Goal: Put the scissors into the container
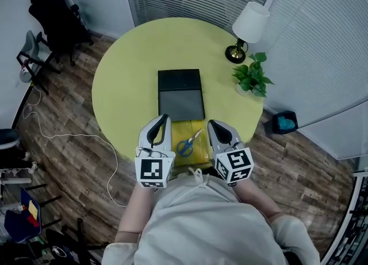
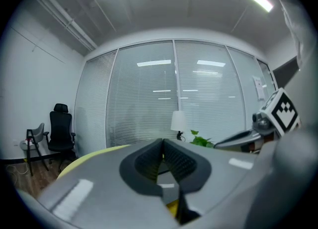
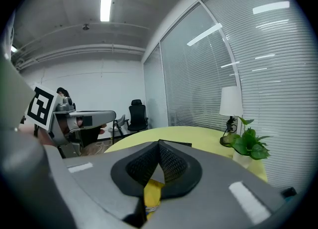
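Scissors (image 1: 188, 142) — blue-handled, lying flat on a yellow mat (image 1: 179, 129) between the left gripper (image 1: 165, 118) and right gripper (image 1: 211, 123), both closed and empty. The black container (image 1: 180, 94) sits just beyond. Probably light, rigid and smooth-bladed — best pinched near the pivot or handles.
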`<state>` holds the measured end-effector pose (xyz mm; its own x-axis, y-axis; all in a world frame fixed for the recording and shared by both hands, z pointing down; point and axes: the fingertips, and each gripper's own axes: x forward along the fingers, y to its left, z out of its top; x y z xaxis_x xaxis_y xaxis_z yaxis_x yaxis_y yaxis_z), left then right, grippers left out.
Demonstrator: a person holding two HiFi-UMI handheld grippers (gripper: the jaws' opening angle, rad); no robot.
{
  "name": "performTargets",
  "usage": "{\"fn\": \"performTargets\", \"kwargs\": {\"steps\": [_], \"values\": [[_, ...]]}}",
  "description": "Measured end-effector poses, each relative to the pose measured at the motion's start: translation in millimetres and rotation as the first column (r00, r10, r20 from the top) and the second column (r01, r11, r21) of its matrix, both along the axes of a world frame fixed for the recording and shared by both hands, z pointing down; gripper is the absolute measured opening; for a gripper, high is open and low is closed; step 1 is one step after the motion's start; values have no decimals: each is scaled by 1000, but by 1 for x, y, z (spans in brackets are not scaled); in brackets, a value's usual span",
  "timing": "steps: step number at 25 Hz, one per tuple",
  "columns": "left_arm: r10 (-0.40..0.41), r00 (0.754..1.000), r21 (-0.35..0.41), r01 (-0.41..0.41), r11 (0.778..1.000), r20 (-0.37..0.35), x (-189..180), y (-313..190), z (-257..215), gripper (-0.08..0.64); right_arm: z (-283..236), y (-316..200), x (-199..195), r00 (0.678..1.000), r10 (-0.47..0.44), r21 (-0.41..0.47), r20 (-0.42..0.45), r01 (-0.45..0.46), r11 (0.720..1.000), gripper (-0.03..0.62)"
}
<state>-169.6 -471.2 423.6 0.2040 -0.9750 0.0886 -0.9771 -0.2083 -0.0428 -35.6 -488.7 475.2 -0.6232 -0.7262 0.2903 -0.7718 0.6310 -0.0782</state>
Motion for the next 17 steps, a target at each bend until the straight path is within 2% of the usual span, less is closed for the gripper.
{"fn": "performTargets", "kwargs": {"steps": [17], "values": [[-10, 1000, -81, 10, 997, -10, -2, 11, 27, 6, 23, 19, -10, 999, -37, -47, -33, 36, 998, 0]]}}
